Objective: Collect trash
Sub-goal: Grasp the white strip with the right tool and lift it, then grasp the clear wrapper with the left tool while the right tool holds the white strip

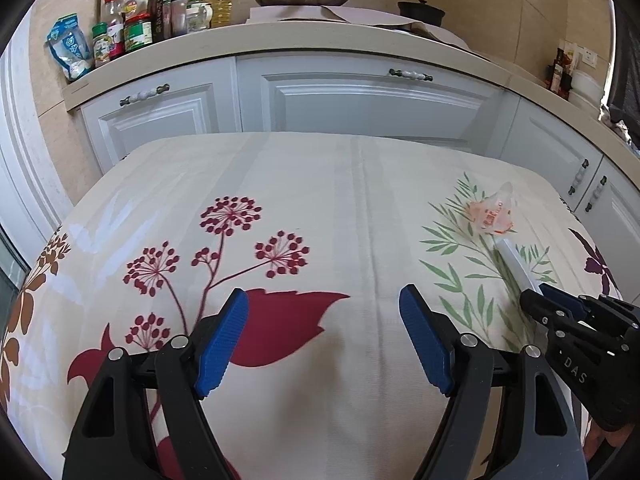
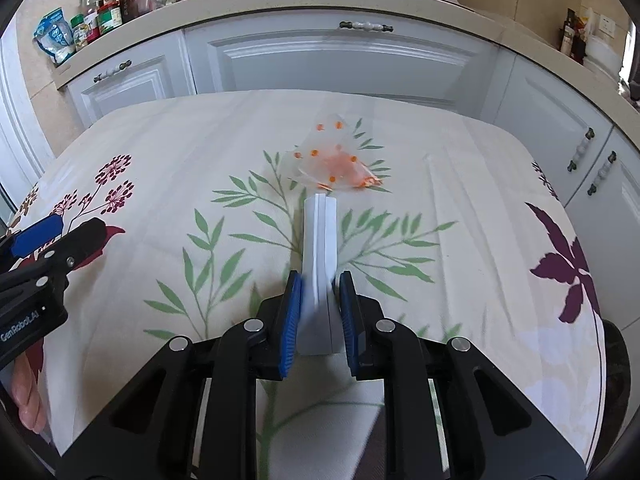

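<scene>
The right tongs (image 2: pixel 318 312) sit at the lower middle of the right wrist view, closed on a white folded strip (image 2: pixel 319 240) that stands up between the blue pads (image 2: pixel 291 320) and reaches toward the frame's centre. Just above the strip's far end lies the trash — a crumpled clear wrapper with orange dots (image 2: pixel 336 160) — resting on the bench's floral cloth (image 2: pixel 480 200), at or just short of the strip's tip; whether they touch cannot be told. The left tongs (image 1: pixel 324 340) fill the bottom of the left wrist view, spread wide with nothing between them, above a red leaf print. There the wrapper (image 1: pixel 492 210) shows at the right of the frame. White cabinets (image 1: pixel 360 96) run across the upper part — bottles and jars (image 1: pixel 160 16) crowd the upper left.
</scene>
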{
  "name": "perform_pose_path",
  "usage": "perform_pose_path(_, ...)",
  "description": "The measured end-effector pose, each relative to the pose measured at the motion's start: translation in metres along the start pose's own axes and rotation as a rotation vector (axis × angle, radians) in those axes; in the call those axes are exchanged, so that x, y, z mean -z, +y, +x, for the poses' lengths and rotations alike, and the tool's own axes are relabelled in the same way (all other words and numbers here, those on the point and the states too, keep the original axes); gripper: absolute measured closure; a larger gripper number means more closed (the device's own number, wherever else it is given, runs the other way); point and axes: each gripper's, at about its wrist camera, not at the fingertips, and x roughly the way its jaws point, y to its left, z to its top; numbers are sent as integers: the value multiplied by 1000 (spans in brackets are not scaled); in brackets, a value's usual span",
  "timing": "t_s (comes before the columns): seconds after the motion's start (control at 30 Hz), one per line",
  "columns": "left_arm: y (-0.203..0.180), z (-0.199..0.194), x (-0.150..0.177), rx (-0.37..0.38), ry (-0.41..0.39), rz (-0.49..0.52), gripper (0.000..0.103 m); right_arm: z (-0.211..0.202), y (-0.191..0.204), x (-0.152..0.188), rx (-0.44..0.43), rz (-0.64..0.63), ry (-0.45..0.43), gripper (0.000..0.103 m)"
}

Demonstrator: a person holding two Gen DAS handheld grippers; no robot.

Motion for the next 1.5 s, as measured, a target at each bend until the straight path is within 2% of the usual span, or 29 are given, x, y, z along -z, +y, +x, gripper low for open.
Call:
perform_pose_path(0.37, -42, -1, -5, 47, -18, 67, 28, -17, -55, 2, 69, 98, -65, 84)
perform_pose_path(0.8, -100, 9, -22, 101, -35, 153, 28, -16, -110, -9, 125, 159, -111, 84)
perform_pose_path(1.2, -144, 41, -37, 113, -5, 234, 28, -13, -151, -9, 152, 201, -122, 84)
perform_pose_path(1.5, -153, 71, -52, 110, 33, 239, 28, -3, -171, -11, 151, 216, -109, 84)
